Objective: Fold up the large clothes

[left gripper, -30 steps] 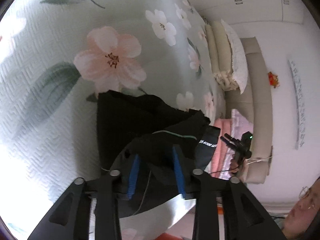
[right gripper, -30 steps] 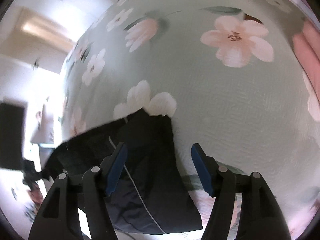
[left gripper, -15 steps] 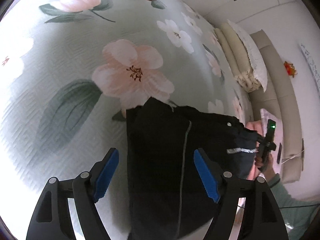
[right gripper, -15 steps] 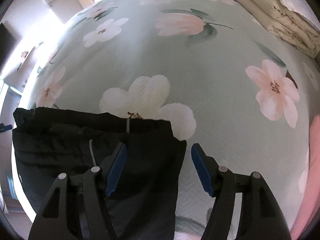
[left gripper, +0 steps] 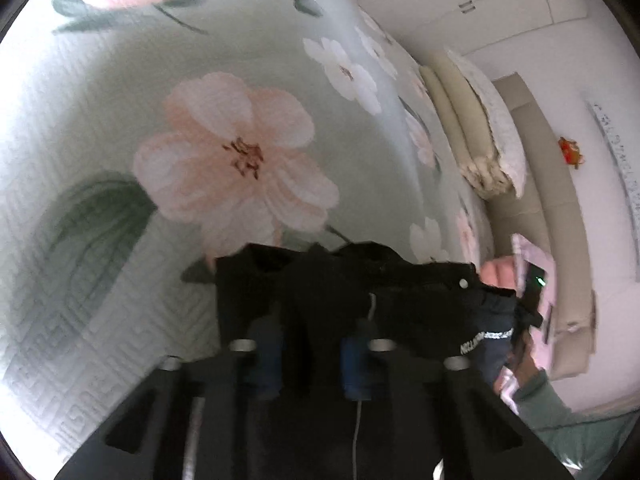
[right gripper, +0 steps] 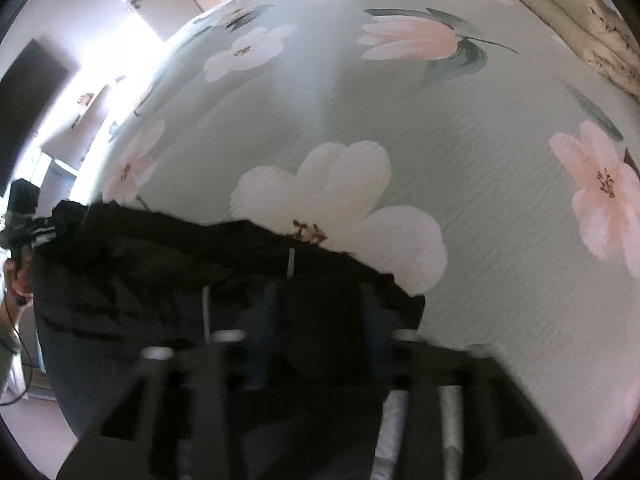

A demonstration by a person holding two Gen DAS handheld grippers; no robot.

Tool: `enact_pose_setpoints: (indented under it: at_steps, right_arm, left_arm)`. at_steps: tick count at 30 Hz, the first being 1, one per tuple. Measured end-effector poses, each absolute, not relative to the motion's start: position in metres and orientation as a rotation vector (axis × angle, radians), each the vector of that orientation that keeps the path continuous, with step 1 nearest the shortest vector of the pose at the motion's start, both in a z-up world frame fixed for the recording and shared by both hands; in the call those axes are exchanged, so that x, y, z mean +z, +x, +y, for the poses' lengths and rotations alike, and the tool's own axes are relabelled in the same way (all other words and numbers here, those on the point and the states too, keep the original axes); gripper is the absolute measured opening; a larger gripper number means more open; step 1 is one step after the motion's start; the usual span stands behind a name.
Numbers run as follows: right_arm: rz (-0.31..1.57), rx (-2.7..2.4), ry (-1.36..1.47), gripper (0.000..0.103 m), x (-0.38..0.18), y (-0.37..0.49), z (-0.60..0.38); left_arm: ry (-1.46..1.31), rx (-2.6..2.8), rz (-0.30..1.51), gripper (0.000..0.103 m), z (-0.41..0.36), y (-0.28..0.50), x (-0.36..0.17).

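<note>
Both grippers, left gripper [left gripper: 308, 356] and right gripper [right gripper: 320, 320], have just closed onto the black garment [left gripper: 360, 284]. Each clamps one end, likely to lift and fold it across the floral bedspread [right gripper: 400, 100].

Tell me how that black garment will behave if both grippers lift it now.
The black garment probably sags between the left gripper and right gripper; its folds look limp. Layers may slide apart. Likely light, being thin fabric.

Black tongs [left gripper: 310, 364] with blue pads, silver screws; sleeve [left gripper: 560, 420] seemingly grey-green.
</note>
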State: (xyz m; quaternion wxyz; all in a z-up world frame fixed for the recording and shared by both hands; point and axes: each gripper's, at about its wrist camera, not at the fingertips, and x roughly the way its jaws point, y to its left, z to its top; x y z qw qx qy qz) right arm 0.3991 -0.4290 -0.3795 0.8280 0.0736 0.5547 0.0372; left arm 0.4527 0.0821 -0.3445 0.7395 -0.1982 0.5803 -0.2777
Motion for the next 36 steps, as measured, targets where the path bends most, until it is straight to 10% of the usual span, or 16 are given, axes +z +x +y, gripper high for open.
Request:
enact_pose_setpoints:
  at_steps: [9,18,23,27,36]
  right_arm:
    - [0.925,-0.200,0.016,0.018,-0.288,0.397,-0.443]
    - [1.279,-0.283,-0.003,0.019,-0.452,0.462,-0.435]
    - [1.280,-0.300,0.039,0.021,-0.453,0.465,-0.441]
    - [1.285,-0.288,0.160,0.044,-0.435,0.459,-0.459]
    - [1.100,-0.217,0.311,0.051,-0.323,0.372,-0.449]
  left_arm:
    - [-0.535,-0.541,1.016,0.012,0.095,0.469,-0.276]
    - [-0.442,-0.330,1.277,0.019,0.063,0.499,-0.411]
    - [-0.486,-0.334,1.259,0.021,0.072,0.499,-0.407]
    - [-0.399,-0.232,1.189,0.051,0.089,0.502,-0.370]
    - [-0.408,-0.256,1.050,0.051,0.127,0.441,-0.278]
